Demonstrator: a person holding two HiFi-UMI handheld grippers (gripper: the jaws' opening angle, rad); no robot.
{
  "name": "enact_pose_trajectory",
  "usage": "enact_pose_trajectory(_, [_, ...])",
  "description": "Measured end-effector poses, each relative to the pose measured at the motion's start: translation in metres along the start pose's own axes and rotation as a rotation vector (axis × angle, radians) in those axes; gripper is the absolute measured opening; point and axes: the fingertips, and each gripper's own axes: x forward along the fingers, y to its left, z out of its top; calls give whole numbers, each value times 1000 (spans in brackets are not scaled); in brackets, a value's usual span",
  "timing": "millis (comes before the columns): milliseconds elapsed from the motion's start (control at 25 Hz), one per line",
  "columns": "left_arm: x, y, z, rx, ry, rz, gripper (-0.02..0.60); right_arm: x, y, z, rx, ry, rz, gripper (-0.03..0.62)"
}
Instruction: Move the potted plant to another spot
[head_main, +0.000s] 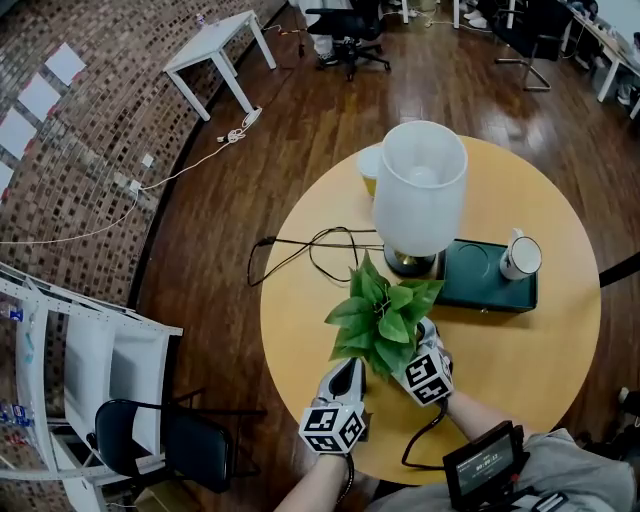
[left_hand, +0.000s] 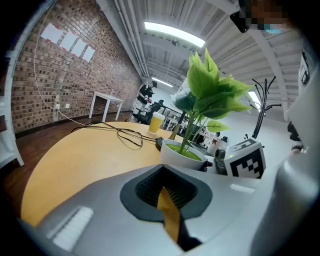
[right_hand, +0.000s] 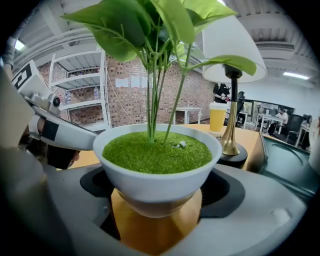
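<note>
The potted plant (head_main: 383, 315), green leaves in a white bowl-shaped pot (right_hand: 157, 170), is near the front of the round wooden table (head_main: 530, 350), in front of the lamp. My right gripper (head_main: 408, 350) is closed on the pot's narrow lower part, one wide jaw on each side; the leaves hide its fingertips in the head view. In the right gripper view the tabletop shows under the pot. My left gripper (head_main: 347, 378) is just left of the plant, shut and holding nothing. In the left gripper view the pot (left_hand: 182, 154) stands ahead and to the right.
A white-shaded lamp (head_main: 420, 190) on a brass foot stands just behind the plant. Right of it lies a dark green tray (head_main: 470, 285) with a white mug (head_main: 520, 257). A yellow cup (head_main: 370, 172) and a black cable (head_main: 310, 250) lie further back and left.
</note>
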Motion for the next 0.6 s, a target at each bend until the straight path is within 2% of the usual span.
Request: enact_pose_trajectory(600, [17, 7, -16, -11, 25, 1, -5, 19, -5, -14, -67, -27, -26, 512])
